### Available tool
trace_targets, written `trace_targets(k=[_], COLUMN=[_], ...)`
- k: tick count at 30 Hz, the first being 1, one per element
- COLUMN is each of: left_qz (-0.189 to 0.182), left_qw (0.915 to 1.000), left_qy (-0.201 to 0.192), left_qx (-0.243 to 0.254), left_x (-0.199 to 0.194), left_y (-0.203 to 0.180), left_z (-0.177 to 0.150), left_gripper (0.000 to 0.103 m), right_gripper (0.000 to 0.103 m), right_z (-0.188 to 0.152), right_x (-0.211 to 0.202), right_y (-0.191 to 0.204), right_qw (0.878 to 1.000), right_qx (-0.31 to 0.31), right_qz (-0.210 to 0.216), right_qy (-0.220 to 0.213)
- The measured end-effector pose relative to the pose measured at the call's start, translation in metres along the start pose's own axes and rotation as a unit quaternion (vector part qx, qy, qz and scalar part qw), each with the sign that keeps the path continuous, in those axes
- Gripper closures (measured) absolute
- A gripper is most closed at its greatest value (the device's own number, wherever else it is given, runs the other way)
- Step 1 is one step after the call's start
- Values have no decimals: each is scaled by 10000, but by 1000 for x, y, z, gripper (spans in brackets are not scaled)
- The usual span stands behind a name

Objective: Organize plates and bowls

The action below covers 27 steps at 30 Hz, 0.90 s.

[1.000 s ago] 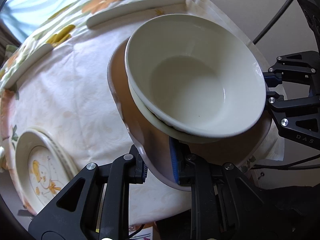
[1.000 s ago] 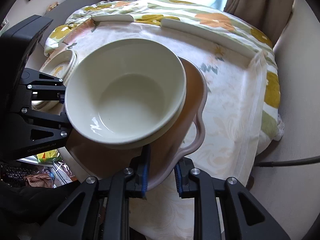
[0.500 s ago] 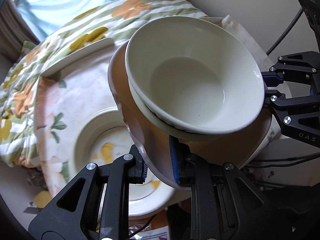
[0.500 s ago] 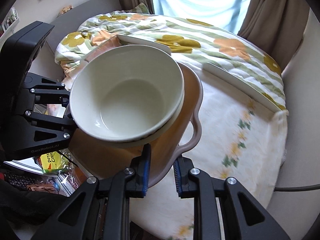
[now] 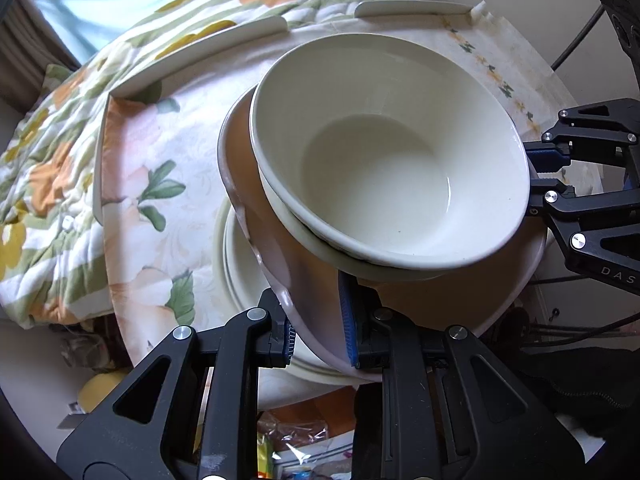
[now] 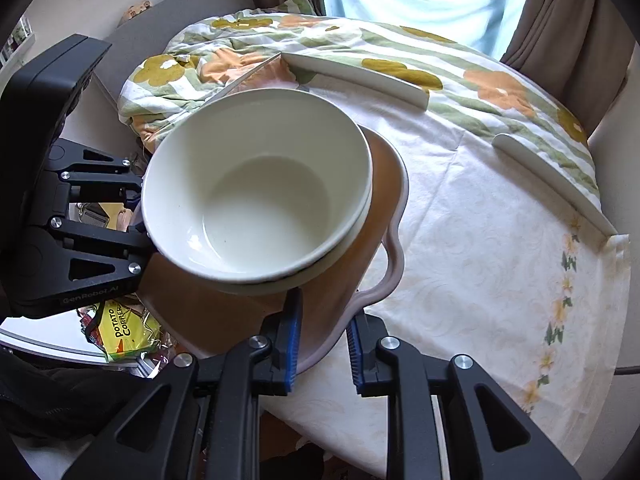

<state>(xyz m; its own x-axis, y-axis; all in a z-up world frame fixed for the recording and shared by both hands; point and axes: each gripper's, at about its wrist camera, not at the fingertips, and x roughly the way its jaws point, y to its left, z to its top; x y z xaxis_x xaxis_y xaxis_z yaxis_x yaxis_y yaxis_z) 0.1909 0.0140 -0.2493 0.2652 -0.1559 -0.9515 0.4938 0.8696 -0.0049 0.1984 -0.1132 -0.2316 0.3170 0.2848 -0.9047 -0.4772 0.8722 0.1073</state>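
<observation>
Over the surface's near left corner now, I've carried the pink plate (image 5: 420, 304) with its two stacked bowls (image 5: 384, 152) above the waiting plates (image 5: 240, 264); left tool (image 5: 316, 340) and right tool (image 6: 320, 340) both pinch its rim, ready to lower.

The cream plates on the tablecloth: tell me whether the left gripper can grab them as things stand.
Probably not. The left gripper is shut on the pink plate carrying the stacked bowls, and that load hangs over the cream plates, covering most of them.
</observation>
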Motion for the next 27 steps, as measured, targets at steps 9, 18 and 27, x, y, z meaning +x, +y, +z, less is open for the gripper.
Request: trace_targets(k=[9, 18, 27], left_qz=[-150, -30, 9], left_qw=[9999, 10000, 9999], left_qy=[60, 10, 125], left_qx=[-32, 49, 56], left_x=[14, 20, 18], left_y=[11, 12, 12], left_z=[-17, -21, -17], left_gripper=[87, 86, 85], right_gripper=[84, 84, 83], right_z=[-4, -11, -10], right_x=[12, 18, 19], right_y=[14, 19, 20], right_qw=[9998, 9995, 9987], right_qx=[133, 242, 445], right_qz=[-49, -158, -245], right_qy=[103, 82, 109])
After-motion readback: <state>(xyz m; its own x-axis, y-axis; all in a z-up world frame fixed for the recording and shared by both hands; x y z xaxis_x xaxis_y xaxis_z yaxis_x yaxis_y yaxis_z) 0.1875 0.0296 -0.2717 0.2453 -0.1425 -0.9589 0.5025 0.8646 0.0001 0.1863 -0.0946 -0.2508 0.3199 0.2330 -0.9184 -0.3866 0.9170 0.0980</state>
